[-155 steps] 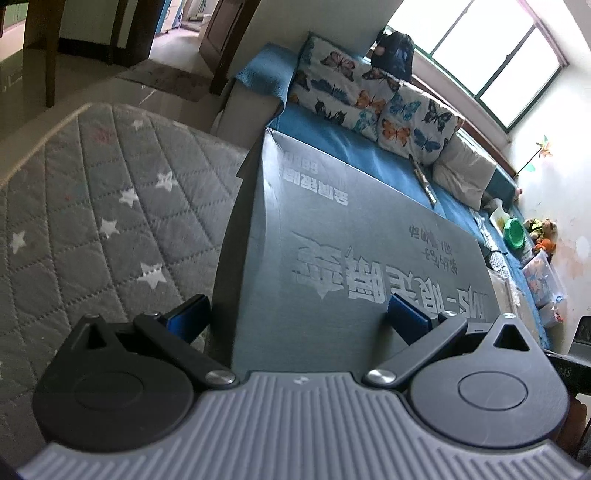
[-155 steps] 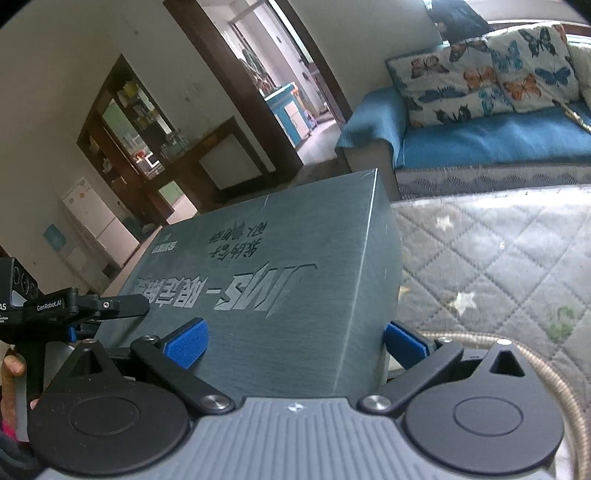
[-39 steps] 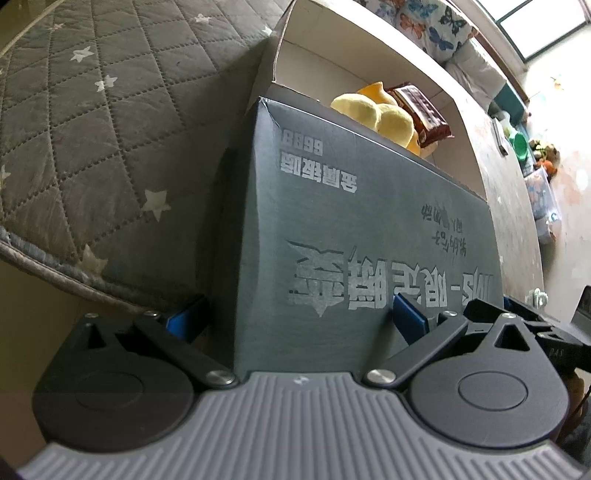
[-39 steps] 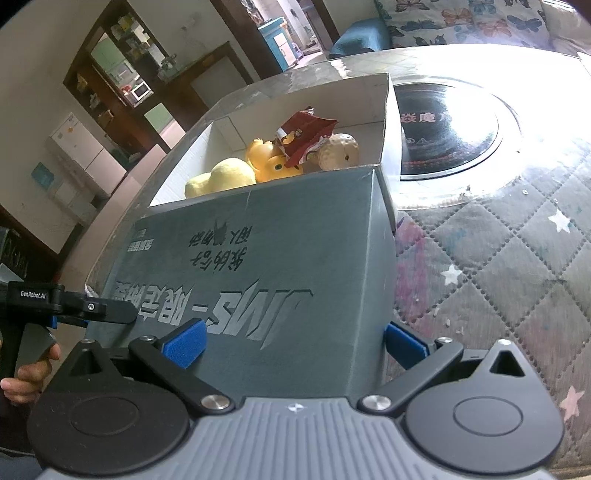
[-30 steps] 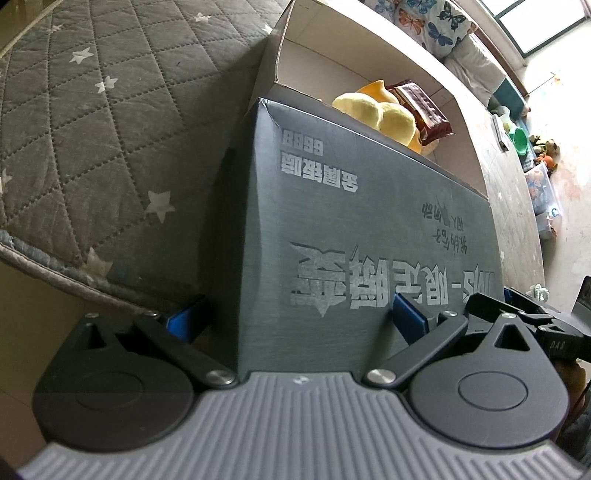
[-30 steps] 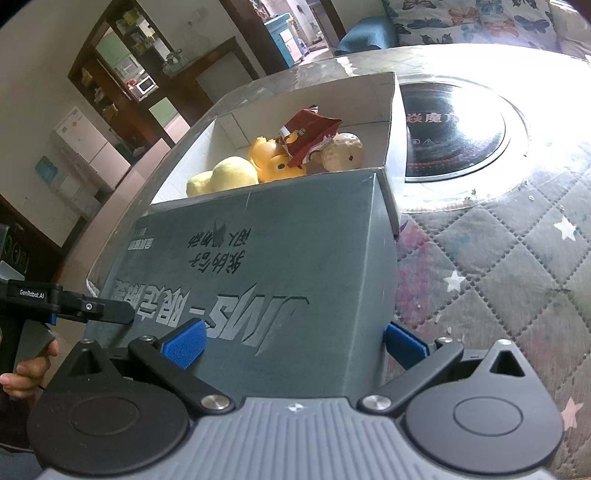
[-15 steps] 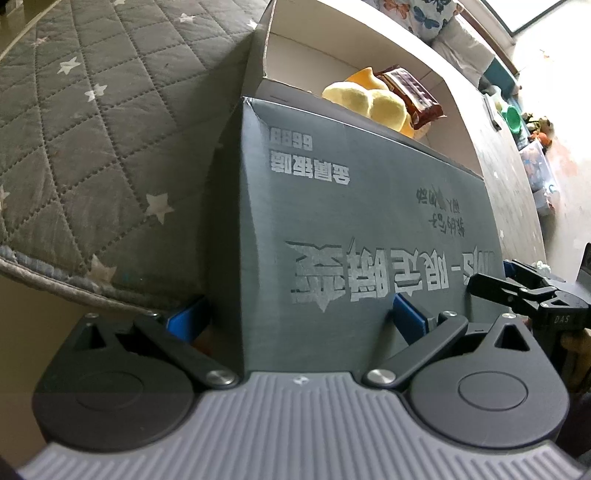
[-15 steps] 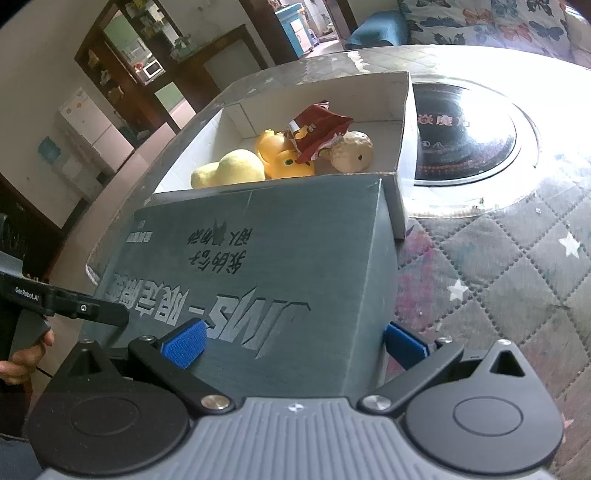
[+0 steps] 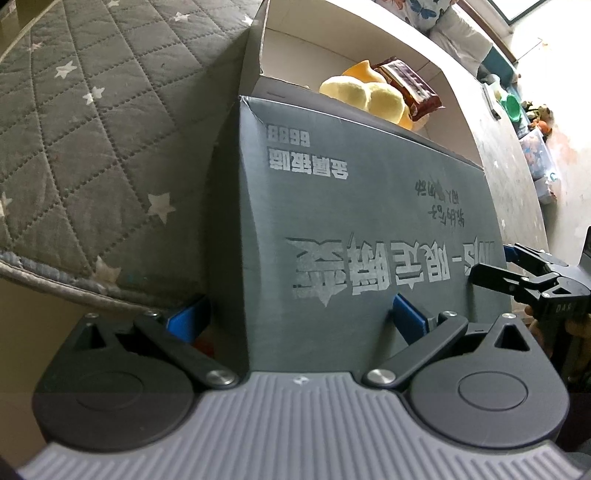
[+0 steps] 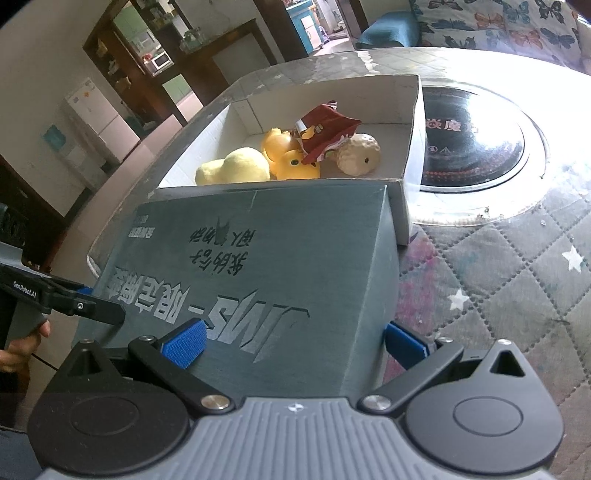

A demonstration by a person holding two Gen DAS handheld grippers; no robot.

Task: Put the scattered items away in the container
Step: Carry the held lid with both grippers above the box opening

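Nearest the cameras, the left tool (image 9: 299, 319) is gripping one near corner of the dark grey lid (image 9: 362, 236), its blue pads (image 9: 408, 319) pressing either side of the corner wall, one inside and one outside. The right tool (image 10: 293, 343) is clamping the opposite near corner of the same lid in the same manner, one blue pad lying on the printed top face and the other against the outer side. A hand (image 10: 22, 349) is showing at the left edge of the right wrist view, holding the left tool's handle. The lid is sitting tilted, its far edge reaching over the near wall of the open white-lined box (image 10: 412, 122), leaving most of the interior exposed. Inside the box, a pale yellow plush toy (image 10: 236, 168), an orange-yellow duck (image 10: 291, 158), a dark red snack packet (image 10: 325, 131) and a beige round toy (image 10: 360, 153) are lying bunched together. The box is resting on the counter's quilted star-patterned cover (image 10: 517, 288), just beside a round black induction plate (image 10: 476, 147). Farthest off, a butterfly-print cushion (image 10: 498, 22) is showing.
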